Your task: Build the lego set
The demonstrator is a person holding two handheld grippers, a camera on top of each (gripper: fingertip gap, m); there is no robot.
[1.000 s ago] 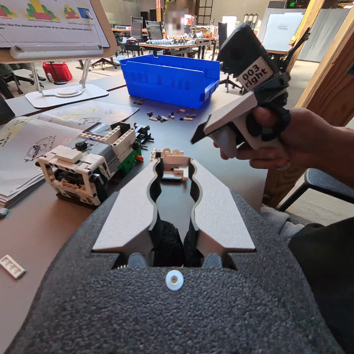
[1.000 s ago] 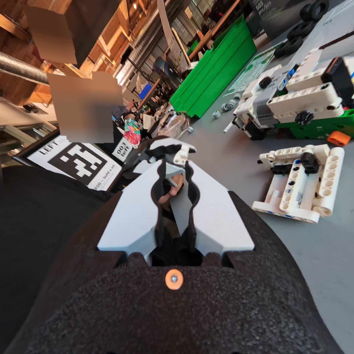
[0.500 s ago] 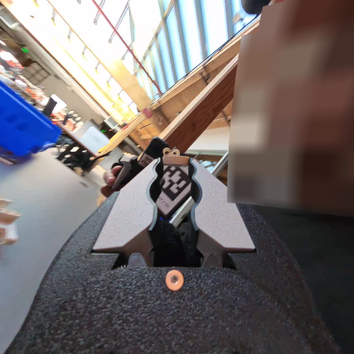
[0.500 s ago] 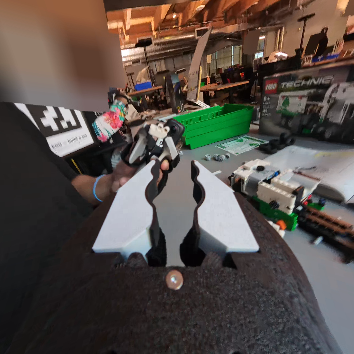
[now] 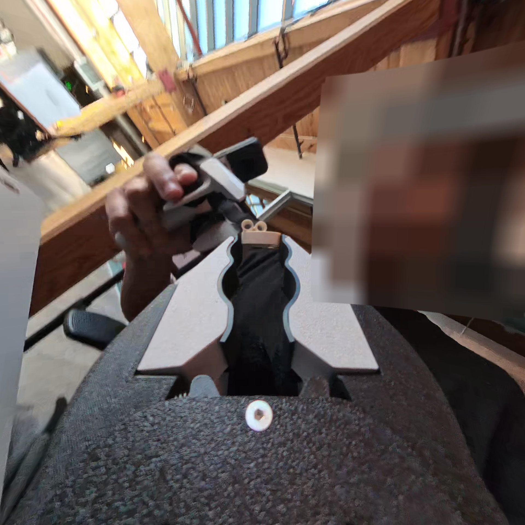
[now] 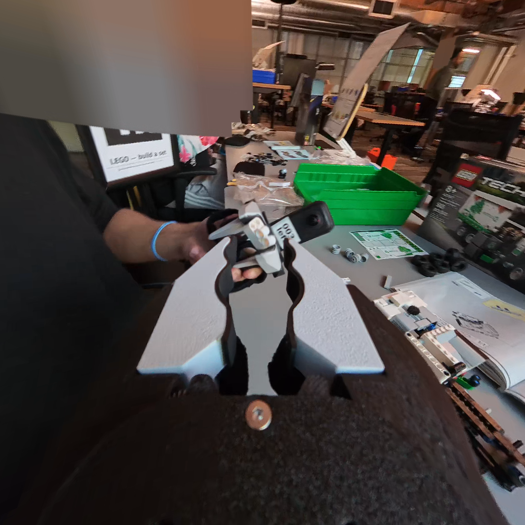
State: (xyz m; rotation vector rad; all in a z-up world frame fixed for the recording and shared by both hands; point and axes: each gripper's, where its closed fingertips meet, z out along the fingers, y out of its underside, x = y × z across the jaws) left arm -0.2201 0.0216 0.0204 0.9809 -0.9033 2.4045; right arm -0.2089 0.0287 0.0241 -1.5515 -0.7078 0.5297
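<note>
My left gripper (image 5: 260, 241) is shut on a small white lego assembly (image 5: 257, 234) and holds it in the air, tilted up toward the person. In the right wrist view the same assembly (image 6: 260, 234) shows in the left gripper (image 6: 255, 243), just beyond my own fingertips. My right gripper (image 6: 257, 247) is open and empty, pointed at that piece. In the left wrist view it shows higher up to the left (image 5: 210, 193), held in a hand. The partly built white and grey truck (image 6: 426, 332) sits on the grey table (image 6: 326, 284) at the right.
A green bin (image 6: 355, 193) stands at the back of the table, with the set's box (image 6: 483, 213) to its right. Black tyres (image 6: 437, 262), grey wheel hubs (image 6: 349, 254), a sticker sheet (image 6: 386, 247) and an open instruction booklet (image 6: 497, 312) lie around the truck. The tips of both grippers are at nearly the same place.
My left gripper has lifted the white assembly off the table and swung it up toward the person. My right gripper has opened wider and turned to face it.
</note>
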